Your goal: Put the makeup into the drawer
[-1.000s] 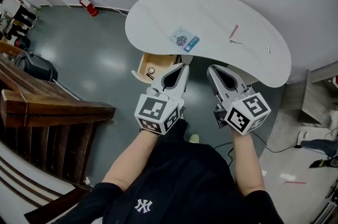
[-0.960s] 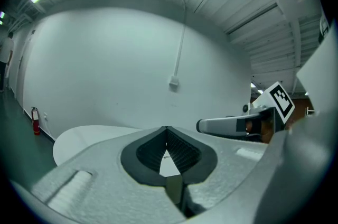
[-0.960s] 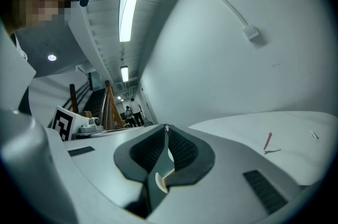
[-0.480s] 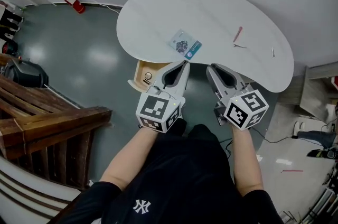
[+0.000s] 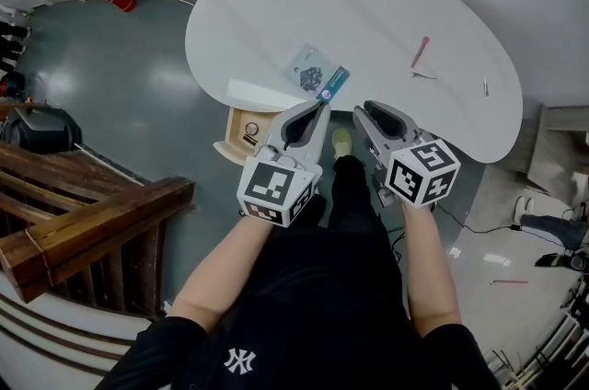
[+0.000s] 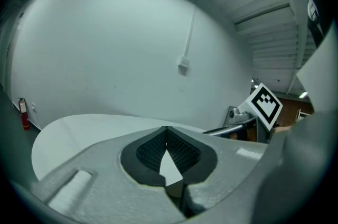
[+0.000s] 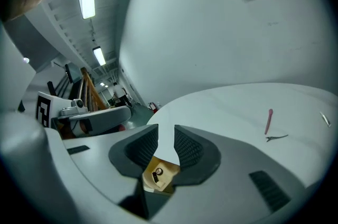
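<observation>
Hanging near the table [image 5: 368, 2], the left gripper [image 5: 320, 107] is squeezed together, empty. The right gripper [image 5: 366, 108] has just been opening its jaws, nothing between them.

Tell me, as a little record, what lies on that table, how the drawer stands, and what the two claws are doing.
Table: white, curved
On it: packet, pink stick, dark clip
Drawer: open under the table's near edge, small round item inside
Left gripper: jaws shut, empty
Right gripper: jaws apart, just been opening, nothing between them
Contact: neither gripper touches the items on the table
</observation>
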`<state>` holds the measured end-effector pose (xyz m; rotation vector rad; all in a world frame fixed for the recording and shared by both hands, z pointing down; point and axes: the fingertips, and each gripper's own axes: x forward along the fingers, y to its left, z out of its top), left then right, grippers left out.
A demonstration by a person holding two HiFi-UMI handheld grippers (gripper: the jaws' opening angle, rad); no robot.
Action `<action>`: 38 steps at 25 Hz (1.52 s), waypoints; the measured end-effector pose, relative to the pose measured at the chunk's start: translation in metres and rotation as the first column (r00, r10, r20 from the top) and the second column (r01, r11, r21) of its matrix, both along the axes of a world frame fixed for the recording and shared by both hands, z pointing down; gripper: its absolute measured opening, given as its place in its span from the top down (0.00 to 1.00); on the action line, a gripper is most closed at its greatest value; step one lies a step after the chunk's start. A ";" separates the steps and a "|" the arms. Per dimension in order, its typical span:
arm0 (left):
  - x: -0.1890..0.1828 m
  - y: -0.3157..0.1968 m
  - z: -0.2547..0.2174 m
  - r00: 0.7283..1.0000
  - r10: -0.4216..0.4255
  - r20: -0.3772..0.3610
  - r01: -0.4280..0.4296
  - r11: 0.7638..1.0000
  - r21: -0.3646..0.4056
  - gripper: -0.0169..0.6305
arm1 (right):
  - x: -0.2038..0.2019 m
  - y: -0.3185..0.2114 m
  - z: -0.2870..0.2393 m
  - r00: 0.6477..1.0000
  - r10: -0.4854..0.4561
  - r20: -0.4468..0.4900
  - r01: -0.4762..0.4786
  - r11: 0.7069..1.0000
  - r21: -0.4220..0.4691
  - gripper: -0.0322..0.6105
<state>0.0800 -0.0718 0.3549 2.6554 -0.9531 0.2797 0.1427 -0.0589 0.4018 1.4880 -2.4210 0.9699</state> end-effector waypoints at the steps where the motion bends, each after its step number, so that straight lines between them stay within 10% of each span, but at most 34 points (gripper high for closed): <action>1: 0.003 -0.004 0.006 1.000 -0.004 0.008 0.004 1.000 -0.007 0.96 | 0.003 -0.005 0.009 1.000 -0.008 -0.001 0.008 1.000 -0.020 0.79; 19: 0.031 -0.091 0.115 0.983 -0.141 0.115 0.158 0.974 -0.163 0.96 | 0.036 -0.095 0.186 0.989 -0.149 0.010 0.140 0.902 -0.409 0.72; 38: 0.016 -0.119 0.140 0.966 -0.217 0.142 0.244 0.945 -0.219 0.96 | 0.025 -0.118 0.221 0.972 -0.232 -0.026 0.175 0.797 -0.577 0.71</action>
